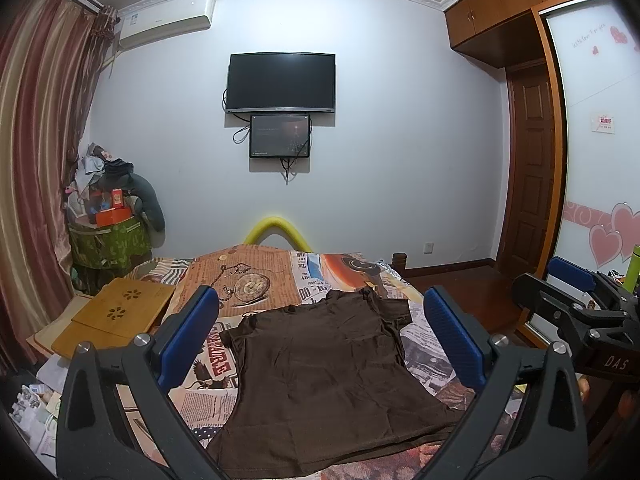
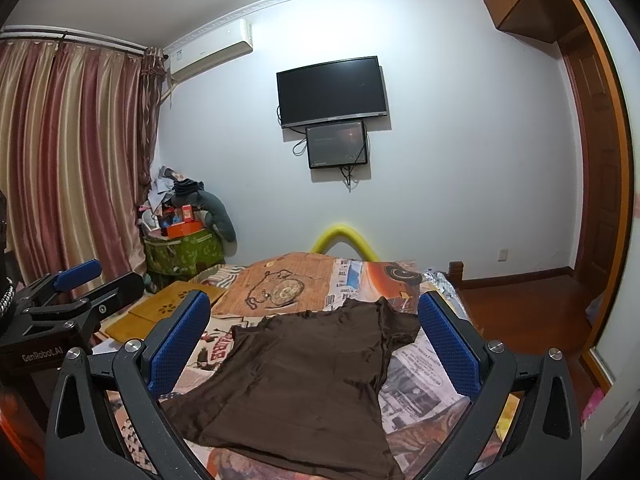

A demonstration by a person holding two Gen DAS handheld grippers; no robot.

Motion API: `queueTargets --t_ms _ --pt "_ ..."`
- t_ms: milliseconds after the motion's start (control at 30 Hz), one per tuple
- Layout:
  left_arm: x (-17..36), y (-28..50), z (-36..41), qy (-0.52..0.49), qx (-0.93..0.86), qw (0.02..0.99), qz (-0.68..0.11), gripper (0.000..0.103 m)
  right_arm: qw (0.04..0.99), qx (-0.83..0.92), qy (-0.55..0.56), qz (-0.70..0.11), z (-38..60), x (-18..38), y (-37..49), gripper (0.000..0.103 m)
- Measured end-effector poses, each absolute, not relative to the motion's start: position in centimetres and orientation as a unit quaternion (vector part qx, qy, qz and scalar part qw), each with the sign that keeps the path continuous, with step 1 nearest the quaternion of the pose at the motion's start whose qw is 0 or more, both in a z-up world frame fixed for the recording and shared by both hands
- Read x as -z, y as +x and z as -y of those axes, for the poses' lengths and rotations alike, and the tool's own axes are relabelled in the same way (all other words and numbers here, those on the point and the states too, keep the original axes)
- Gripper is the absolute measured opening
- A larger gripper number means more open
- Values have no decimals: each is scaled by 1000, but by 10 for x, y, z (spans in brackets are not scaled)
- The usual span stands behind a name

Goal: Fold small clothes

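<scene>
From where I'm driving, the T-shirt (image 1: 320, 376) lies flat on the bed (image 1: 256, 280), between my left gripper (image 1: 320, 328) and its fingers, with my right gripper (image 2: 316, 332) alongside, both spread wide above it. A wooden lap desk (image 1: 116, 316) sits on the bed to the shirt's left. Behind the bed hangs a television (image 1: 280, 82) on the wall (a smaller screen (image 1: 280, 136) just under it), a heaped storage bin (image 1: 108, 240) standing left.

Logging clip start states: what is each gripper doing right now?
Left gripper: open, holding nothing, above the brown shirt.
Right gripper: open, holding nothing, above the same shirt on the bed.
</scene>
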State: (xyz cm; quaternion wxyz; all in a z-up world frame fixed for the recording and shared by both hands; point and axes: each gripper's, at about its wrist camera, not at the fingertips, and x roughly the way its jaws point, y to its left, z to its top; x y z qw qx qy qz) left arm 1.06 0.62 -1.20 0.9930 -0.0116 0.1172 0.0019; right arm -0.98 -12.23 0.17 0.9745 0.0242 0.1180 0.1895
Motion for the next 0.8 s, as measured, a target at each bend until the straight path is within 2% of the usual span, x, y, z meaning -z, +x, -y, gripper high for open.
queueTargets --t_ms 800 --pt "12 15 -9 -18 -7 993 -119 103 974 -189 24 -121 122 -1 -10 103"
